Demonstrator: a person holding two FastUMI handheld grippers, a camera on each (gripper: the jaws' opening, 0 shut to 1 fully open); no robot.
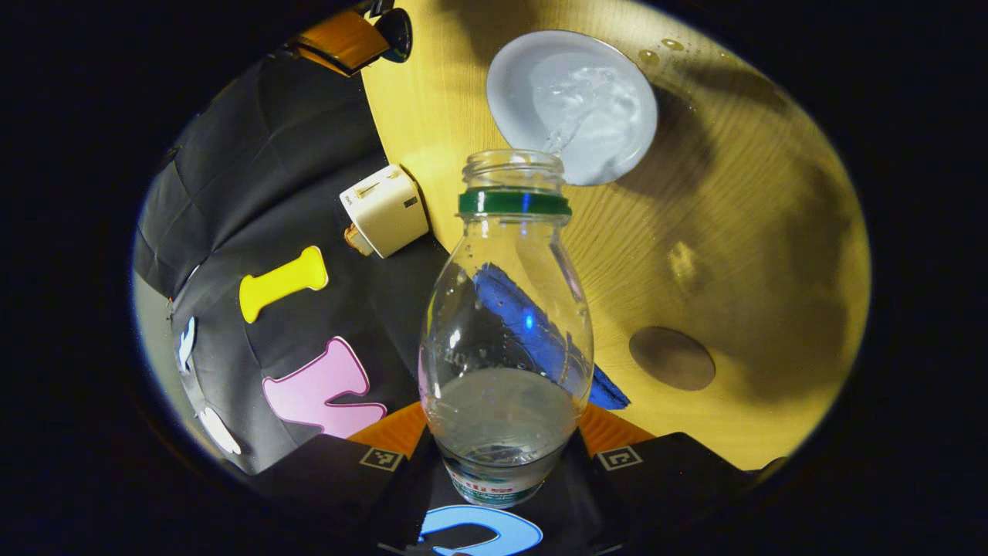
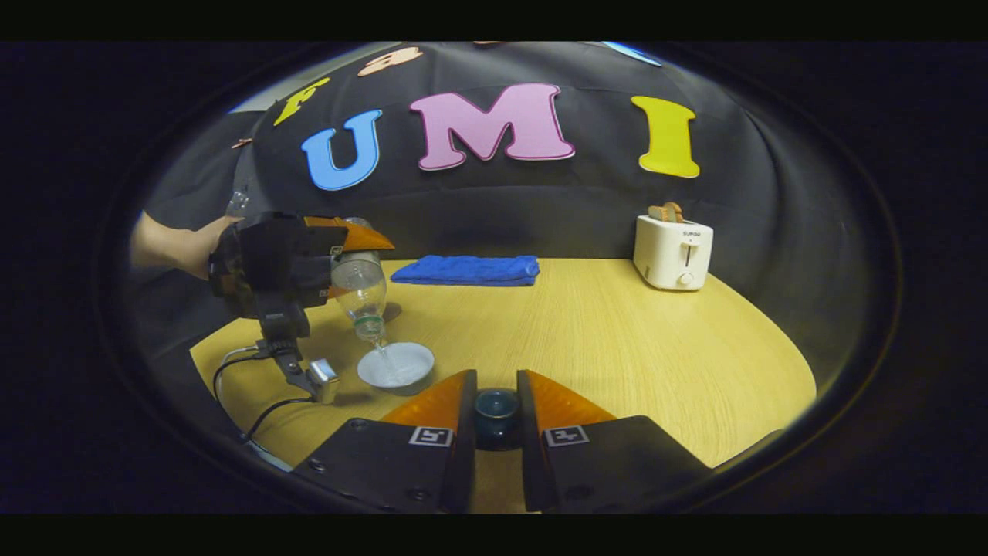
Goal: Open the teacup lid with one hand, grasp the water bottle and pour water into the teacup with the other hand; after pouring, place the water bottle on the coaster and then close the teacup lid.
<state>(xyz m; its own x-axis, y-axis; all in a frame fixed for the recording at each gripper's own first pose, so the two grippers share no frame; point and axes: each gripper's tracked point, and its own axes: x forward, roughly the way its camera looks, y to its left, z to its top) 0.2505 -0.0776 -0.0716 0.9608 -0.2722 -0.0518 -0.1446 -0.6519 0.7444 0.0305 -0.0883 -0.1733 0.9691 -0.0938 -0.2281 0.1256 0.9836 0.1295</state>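
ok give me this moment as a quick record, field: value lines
stage: pouring under way
left gripper: shut on water bottle, tipped mouth-down
water: stream falling into teacup, some left in the bottle
right gripper: shut on teacup lid, held off the cup
coaster: bare, on table
blue towel: folded, at the table's back edge
toaster: at the back of the table, away from the cup

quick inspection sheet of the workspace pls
surface: wooden table, droplets near the teacup
job's things: water bottle tipped, pouring into open teacup; lid held aside; coaster bare
clutter: blue towel, toaster
grippers: left gripper fingers press the bottle; right gripper fingers clamp the lid
cables: black cable under the left gripper
surroundings: black cloth wall
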